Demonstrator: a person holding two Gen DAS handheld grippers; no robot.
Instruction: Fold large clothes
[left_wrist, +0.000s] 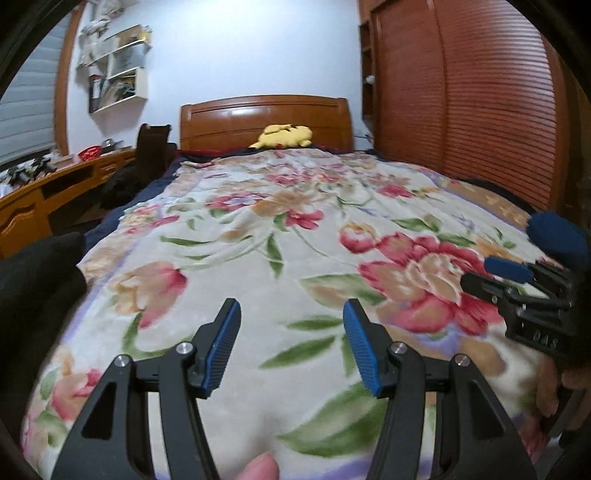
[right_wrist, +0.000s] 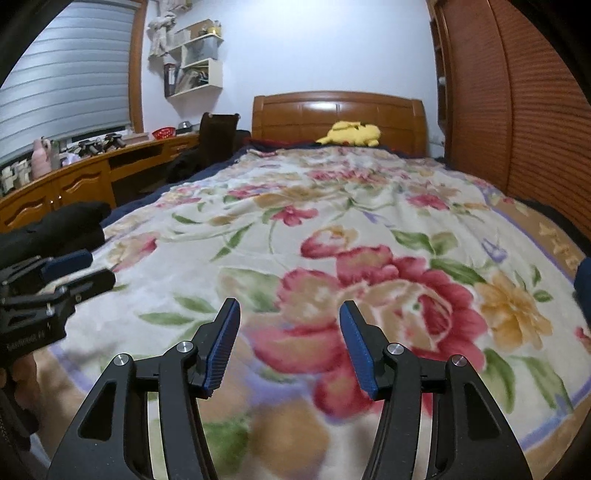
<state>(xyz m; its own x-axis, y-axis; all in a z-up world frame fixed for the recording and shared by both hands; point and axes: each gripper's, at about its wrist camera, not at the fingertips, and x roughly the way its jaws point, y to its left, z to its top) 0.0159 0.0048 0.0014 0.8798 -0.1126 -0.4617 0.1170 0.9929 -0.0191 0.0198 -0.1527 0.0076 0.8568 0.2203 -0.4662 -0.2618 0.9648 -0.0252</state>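
Floral blanket (left_wrist: 258, 236) spread flat across the bed (left_wrist: 144, 195), reaching toward the headboard (left_wrist: 266, 118). Left gripper (left_wrist: 291, 332) above its near end, jaws parted, nothing between them. Right gripper (right_wrist: 290, 332) just beside it, likewise parted and empty. Yellow plush (left_wrist: 284, 136) at the headboard. Dark cloth (left_wrist: 37, 266) at the blanket's left edge.

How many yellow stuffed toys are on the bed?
1. The yellow stuffed toy lies at the far end of the bed, right in front of the wooden headboard. Others may be hidden.
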